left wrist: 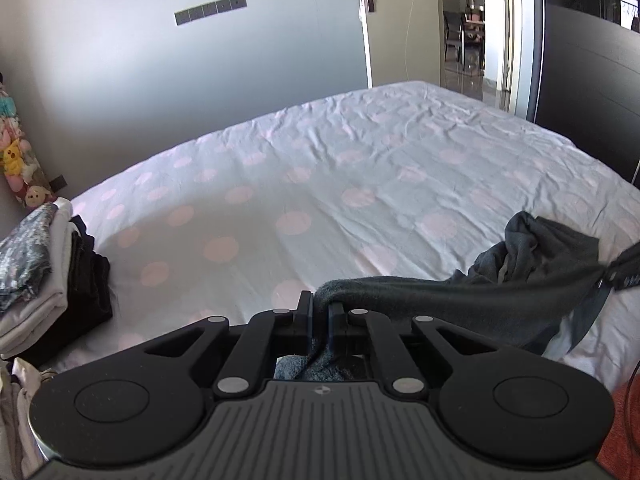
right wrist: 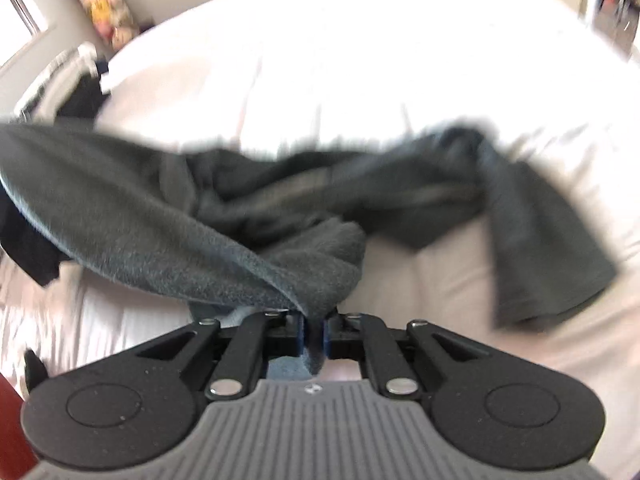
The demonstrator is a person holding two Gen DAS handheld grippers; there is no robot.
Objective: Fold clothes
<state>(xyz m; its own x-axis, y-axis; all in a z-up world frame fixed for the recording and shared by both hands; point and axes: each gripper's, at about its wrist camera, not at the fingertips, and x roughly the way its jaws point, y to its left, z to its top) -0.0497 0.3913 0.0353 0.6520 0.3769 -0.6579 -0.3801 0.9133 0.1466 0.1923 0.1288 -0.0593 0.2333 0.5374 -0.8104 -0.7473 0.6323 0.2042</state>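
A dark grey garment (left wrist: 500, 292) hangs stretched between my two grippers above the bed (left wrist: 320, 184). My left gripper (left wrist: 320, 312) is shut on one edge of it. The cloth runs right to the other gripper (left wrist: 624, 268), seen at the frame's right edge. In the right wrist view, my right gripper (right wrist: 314, 332) is shut on a fold of the same grey garment (right wrist: 240, 208), whose loose part trails over the sheet to the right. That view is blurred.
A stack of folded clothes (left wrist: 44, 276) sits at the bed's left edge, also in the right wrist view (right wrist: 68, 84). Plush toys (left wrist: 18, 156) hang on the left wall. An open door (left wrist: 400, 20) is beyond the bed. The sheet has pink dots.
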